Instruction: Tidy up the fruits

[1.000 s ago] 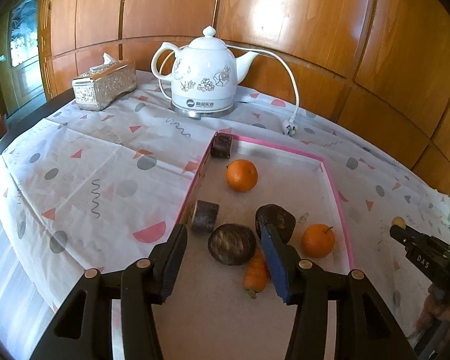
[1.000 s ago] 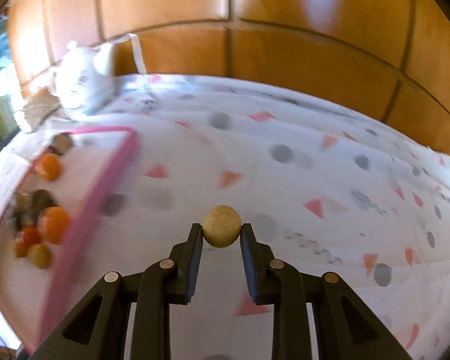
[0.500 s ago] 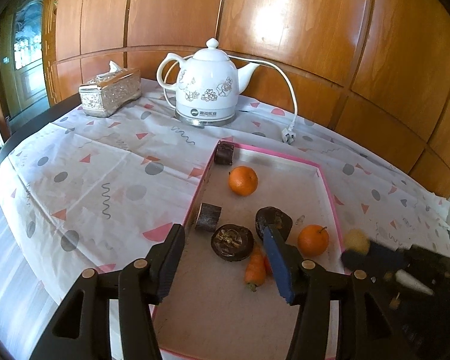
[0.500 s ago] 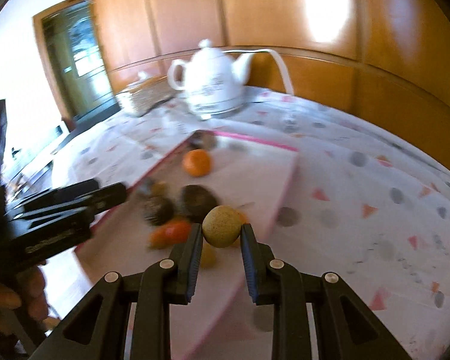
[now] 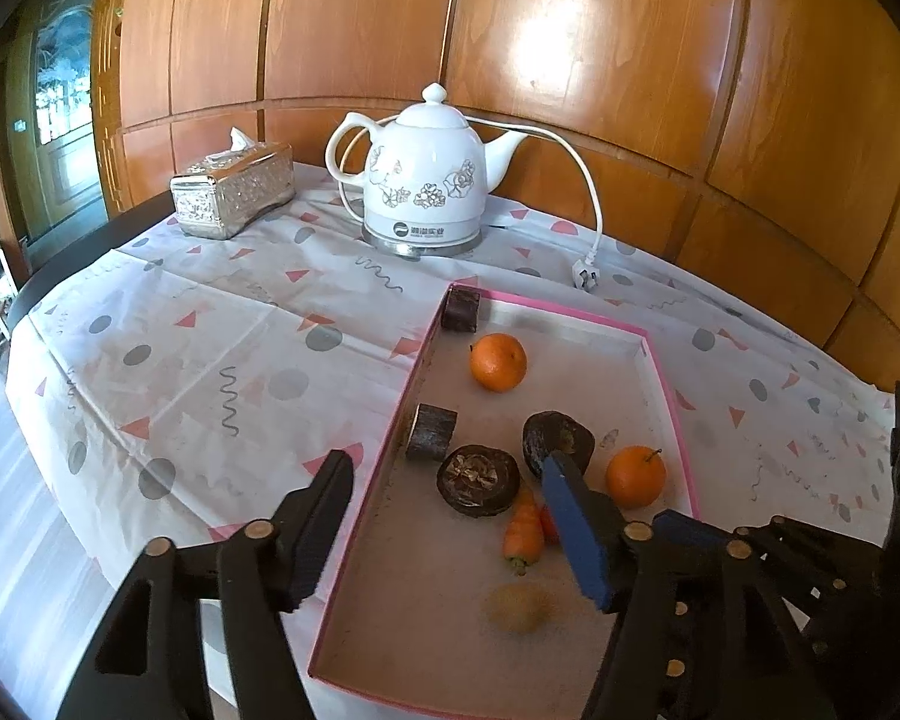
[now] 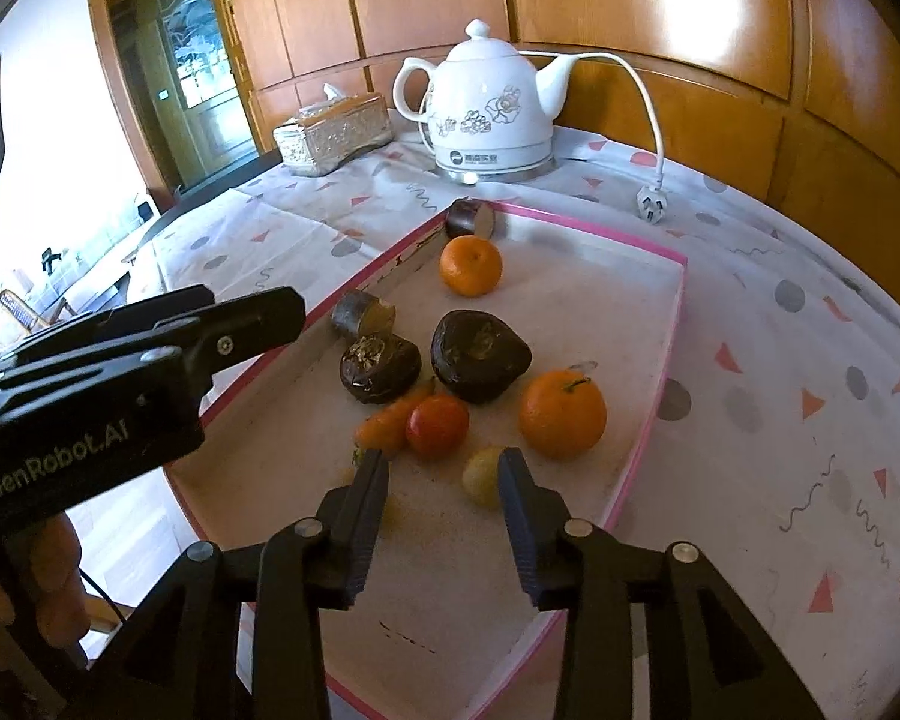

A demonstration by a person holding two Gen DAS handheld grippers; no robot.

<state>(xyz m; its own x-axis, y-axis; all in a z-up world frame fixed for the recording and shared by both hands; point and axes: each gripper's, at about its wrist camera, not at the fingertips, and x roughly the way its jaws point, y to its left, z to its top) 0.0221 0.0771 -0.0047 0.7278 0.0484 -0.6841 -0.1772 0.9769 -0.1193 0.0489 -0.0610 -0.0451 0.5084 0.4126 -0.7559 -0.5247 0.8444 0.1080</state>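
A white tray with a pink rim (image 5: 660,372) (image 6: 678,276) holds two oranges (image 5: 498,362) (image 5: 635,476), two dark round fruits (image 5: 477,480) (image 5: 558,438), a carrot (image 5: 525,531) and a red tomato (image 6: 437,425). A small tan round fruit (image 6: 480,477) (image 5: 519,606) sits loose on the tray floor, blurred in the left wrist view. My right gripper (image 6: 444,468) hovers just above it, jaws opening, pads off the fruit. My left gripper (image 5: 444,474) hangs over the tray's near left side, jaws opening with nothing between them.
Two dark cut cylinders (image 5: 431,432) (image 5: 462,309) lie along the tray's left rim. A white kettle (image 5: 426,180), its loose plug (image 5: 585,276) and a silver tissue box (image 5: 234,189) stand at the back by the wooden wall. The patterned cloth drops off the table at left.
My right gripper swung left from the tablecloth to over the tray with the tan fruit, then opened and let it go. My left gripper's jaws widened; it stayed in place.
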